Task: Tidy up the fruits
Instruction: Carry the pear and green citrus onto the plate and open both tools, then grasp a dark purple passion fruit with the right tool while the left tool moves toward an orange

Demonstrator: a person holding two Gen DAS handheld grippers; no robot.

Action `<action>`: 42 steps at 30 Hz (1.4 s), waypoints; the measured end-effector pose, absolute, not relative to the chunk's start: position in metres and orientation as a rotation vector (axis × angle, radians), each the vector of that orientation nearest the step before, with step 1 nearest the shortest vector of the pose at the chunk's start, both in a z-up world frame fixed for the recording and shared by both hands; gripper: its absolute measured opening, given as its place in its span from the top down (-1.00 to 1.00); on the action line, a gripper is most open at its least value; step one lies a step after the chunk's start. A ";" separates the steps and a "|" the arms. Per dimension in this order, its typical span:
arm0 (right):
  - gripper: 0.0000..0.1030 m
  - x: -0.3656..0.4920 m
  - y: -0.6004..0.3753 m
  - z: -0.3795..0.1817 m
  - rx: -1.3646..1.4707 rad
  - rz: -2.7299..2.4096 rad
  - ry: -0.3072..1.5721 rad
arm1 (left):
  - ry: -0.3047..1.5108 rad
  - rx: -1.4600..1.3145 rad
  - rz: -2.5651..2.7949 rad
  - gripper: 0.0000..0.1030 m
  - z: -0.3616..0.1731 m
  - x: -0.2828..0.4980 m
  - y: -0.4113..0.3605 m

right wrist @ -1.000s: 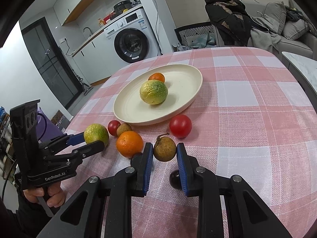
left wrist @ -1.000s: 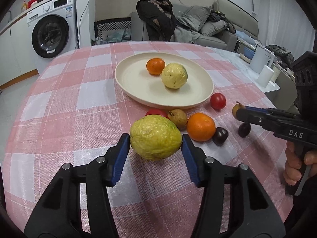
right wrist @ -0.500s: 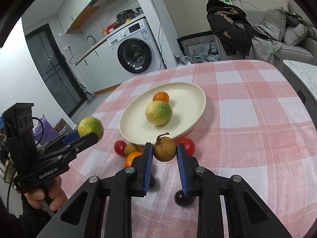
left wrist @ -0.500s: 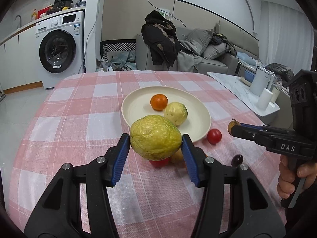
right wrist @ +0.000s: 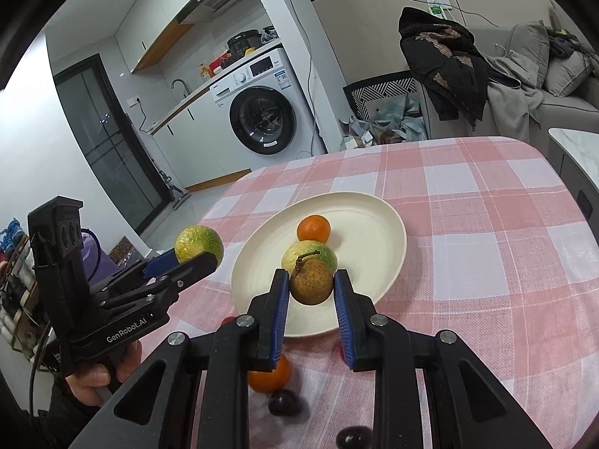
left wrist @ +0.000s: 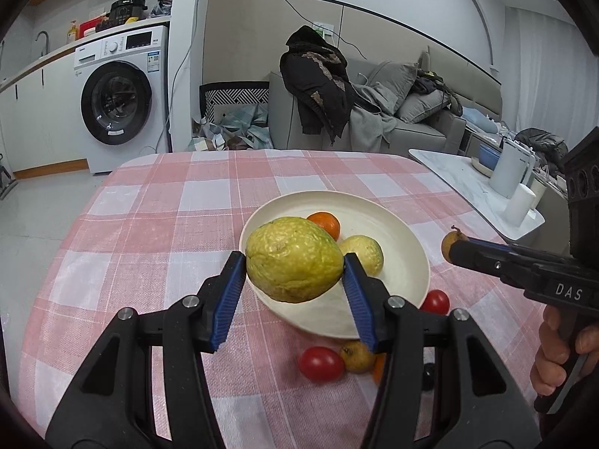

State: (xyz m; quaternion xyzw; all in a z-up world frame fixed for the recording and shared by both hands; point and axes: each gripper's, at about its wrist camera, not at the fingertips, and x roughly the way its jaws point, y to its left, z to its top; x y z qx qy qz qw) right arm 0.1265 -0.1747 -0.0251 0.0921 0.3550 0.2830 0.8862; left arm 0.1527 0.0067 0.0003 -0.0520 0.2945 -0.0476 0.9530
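Left claw (left wrist: 295, 266) around guava (left wrist: 294, 259)

- A small orange (left wrist: 325, 224) and a round fruit (left wrist: 364, 254) are sitting on the plate (left wrist: 397, 232).
- Two tomatoes (left wrist: 321, 363) are lying on the tablecloth (left wrist: 149, 224), just before the plate.

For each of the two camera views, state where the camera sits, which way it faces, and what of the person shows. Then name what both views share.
Left wrist: on the left gripper, facing along its fingers over the yellow-green fruit toward the plate; right hand shows.
Right wrist: on the right gripper, facing over the brown fruit toward the same plate; left hand shows.
Shared: plate, orange, washing machine.
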 end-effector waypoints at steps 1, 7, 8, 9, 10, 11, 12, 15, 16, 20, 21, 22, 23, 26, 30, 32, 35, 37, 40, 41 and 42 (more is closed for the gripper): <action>0.51 0.130 -0.175 -0.027 0.201 0.587 0.741 | 0.598 -0.106 -0.095 0.03 -0.001 0.157 0.007; 0.51 0.146 -0.174 -0.043 0.231 0.560 0.786 | 0.621 -0.106 -0.090 0.03 -0.016 0.178 0.006; 0.51 0.147 -0.173 -0.045 0.225 0.557 0.793 | 0.625 -0.106 -0.088 0.03 -0.018 0.180 0.006; 0.51 0.149 -0.172 -0.047 0.223 0.553 0.800 | 0.629 -0.105 -0.087 0.03 -0.020 0.181 0.006; 0.51 0.149 -0.172 -0.048 0.225 0.551 0.805 | 0.632 -0.105 -0.086 0.03 -0.022 0.182 0.006; 0.51 0.150 -0.172 -0.049 0.227 0.551 0.809 | 0.633 -0.109 -0.083 0.03 -0.023 0.183 0.007; 0.51 0.151 -0.172 -0.050 0.232 0.549 0.815 | 0.635 -0.113 -0.080 0.03 -0.025 0.185 0.008; 0.51 0.155 -0.172 -0.054 0.235 0.540 0.830 | 0.644 -0.122 -0.072 0.03 -0.029 0.189 0.010; 0.51 0.156 -0.172 -0.055 0.235 0.538 0.837 | 0.647 -0.122 -0.069 0.03 -0.030 0.190 0.011; 0.51 0.161 -0.169 -0.061 0.230 0.526 0.855 | 0.657 -0.114 -0.067 0.03 -0.034 0.193 0.011; 0.51 0.162 -0.169 -0.062 0.230 0.523 0.856 | 0.658 -0.111 -0.066 0.03 -0.034 0.192 0.010; 0.51 0.162 -0.168 -0.062 0.227 0.522 0.857 | 0.661 -0.108 -0.067 0.03 -0.035 0.193 0.010; 0.51 0.162 -0.168 -0.062 0.228 0.523 0.858 | 0.668 -0.107 -0.069 0.03 -0.036 0.194 0.009; 0.39 0.162 -0.168 -0.061 0.230 0.518 0.849 | 0.665 -0.107 -0.073 0.03 -0.036 0.194 0.009; 0.10 0.154 -0.173 -0.053 0.221 0.501 0.810 | 0.643 -0.118 -0.090 0.02 -0.032 0.186 0.010; -0.18 0.150 -0.177 -0.049 0.207 0.483 0.794 | 0.639 -0.109 -0.086 -0.07 -0.028 0.181 0.010; -0.80 0.143 -0.182 -0.044 0.171 0.454 0.795 | 0.624 -0.086 -0.069 -0.51 -0.021 0.169 0.010; -0.93 0.137 -0.186 -0.041 0.153 0.438 0.785 | 0.614 -0.073 -0.062 -0.71 -0.015 0.159 0.010; -1.00 0.127 -0.192 -0.039 0.116 0.441 0.781 | 0.620 -0.047 -0.055 -0.99 -0.009 0.143 0.009; -1.00 0.124 -0.193 -0.040 0.107 0.440 0.784 | 0.616 -0.034 -0.049 -0.99 -0.008 0.137 0.008; -1.00 0.122 -0.194 -0.040 0.099 0.438 0.789 | 0.615 -0.028 -0.045 -0.99 -0.007 0.131 0.008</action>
